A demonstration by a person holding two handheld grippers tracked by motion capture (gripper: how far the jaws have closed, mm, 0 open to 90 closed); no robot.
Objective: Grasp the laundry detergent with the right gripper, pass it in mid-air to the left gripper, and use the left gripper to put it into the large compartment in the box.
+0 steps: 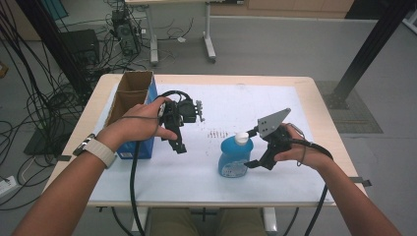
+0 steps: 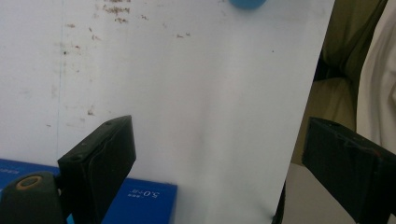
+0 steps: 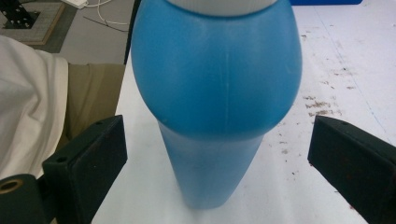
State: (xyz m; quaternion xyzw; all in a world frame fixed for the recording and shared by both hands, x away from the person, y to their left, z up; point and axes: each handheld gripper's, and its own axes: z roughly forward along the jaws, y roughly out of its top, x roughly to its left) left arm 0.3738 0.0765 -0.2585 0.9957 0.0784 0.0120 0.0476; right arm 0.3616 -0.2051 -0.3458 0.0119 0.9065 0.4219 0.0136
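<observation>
A blue plastic bottle (image 1: 235, 158) with a white cap (image 1: 241, 138) stands upright on the white sheet (image 1: 275, 105), right of centre. My right gripper (image 1: 252, 148) is open at its right side, one jaw to each side of the bottle and neither touching it. In the right gripper view the bottle (image 3: 219, 88) rises close between the spread jaws of that gripper (image 3: 217, 127). My left gripper (image 1: 177, 141) is held above the sheet beside the box, open and empty. The left gripper (image 2: 219, 135) looks down on bare sheet near the table's front edge.
An open cardboard box (image 1: 129, 96) with a blue side (image 2: 144, 193) stands at the table's left. Small brown specks (image 1: 215, 133) mark the sheet's middle. The person's lap (image 3: 42, 93) is just beyond the front edge. Cables (image 1: 34, 113) lie on the floor to the left.
</observation>
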